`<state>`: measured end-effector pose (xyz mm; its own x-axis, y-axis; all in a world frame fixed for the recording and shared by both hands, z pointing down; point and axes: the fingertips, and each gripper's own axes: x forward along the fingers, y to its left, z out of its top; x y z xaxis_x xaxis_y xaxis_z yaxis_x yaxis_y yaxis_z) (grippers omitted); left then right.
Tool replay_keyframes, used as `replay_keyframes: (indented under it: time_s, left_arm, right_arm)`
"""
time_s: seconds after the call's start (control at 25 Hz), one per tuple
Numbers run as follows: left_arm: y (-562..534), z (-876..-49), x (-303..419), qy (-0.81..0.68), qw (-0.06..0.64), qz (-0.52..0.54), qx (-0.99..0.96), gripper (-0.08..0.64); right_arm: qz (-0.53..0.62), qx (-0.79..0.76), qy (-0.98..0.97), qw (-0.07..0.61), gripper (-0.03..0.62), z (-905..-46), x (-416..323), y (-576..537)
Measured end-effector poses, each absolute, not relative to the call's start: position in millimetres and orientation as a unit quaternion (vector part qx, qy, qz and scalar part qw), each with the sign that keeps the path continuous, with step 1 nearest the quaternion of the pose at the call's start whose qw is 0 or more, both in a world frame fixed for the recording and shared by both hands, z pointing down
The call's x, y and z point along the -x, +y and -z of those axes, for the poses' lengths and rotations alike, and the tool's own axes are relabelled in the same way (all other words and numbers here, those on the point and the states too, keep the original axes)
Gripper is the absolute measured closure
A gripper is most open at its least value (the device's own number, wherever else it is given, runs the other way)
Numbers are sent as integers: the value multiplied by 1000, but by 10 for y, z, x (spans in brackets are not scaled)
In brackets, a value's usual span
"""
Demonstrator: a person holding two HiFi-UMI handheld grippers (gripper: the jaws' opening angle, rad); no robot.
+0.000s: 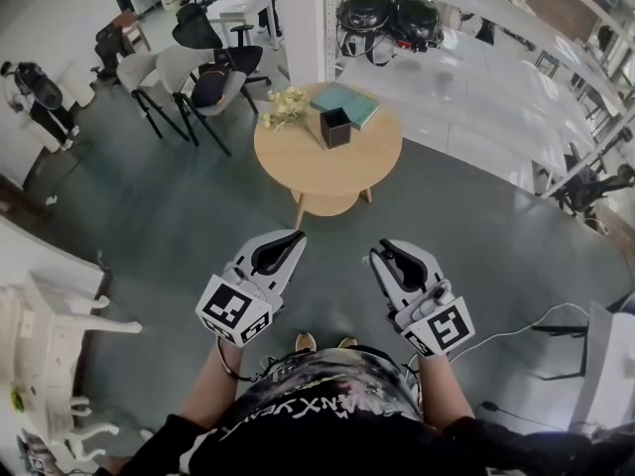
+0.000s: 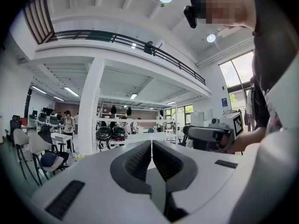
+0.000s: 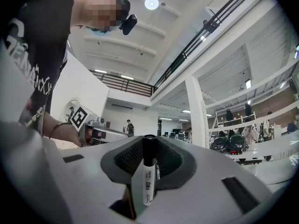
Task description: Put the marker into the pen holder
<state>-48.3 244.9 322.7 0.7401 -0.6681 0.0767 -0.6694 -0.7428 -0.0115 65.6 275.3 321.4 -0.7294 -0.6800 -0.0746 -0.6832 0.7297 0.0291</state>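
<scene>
My right gripper (image 3: 148,144) is shut on a white marker (image 3: 147,181) with a black cap, which stands upright between the jaws. In the head view the right gripper (image 1: 380,254) is held level above the grey floor, beside my left gripper (image 1: 295,236). The left gripper (image 2: 152,144) has its jaws closed together with nothing between them. A black square pen holder (image 1: 335,127) stands on a round wooden table (image 1: 322,172), well ahead of both grippers.
On the table also lie a teal book (image 1: 347,102) and a bunch of pale flowers (image 1: 284,107). Office chairs (image 1: 189,77) stand at the back left, white benches (image 1: 476,87) with helmets (image 1: 392,13) at the back right, a white chair (image 1: 45,330) at my left, a cable (image 1: 531,323) on the floor.
</scene>
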Motion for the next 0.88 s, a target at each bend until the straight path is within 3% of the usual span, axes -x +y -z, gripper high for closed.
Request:
replay_keyframes:
  time_s: [0.88]
  left_arm:
    - [2758,-3293,-125,-365,4,-49,-930,532]
  right_arm:
    - [-36,353,934,43,518,-3218,-1203,2971]
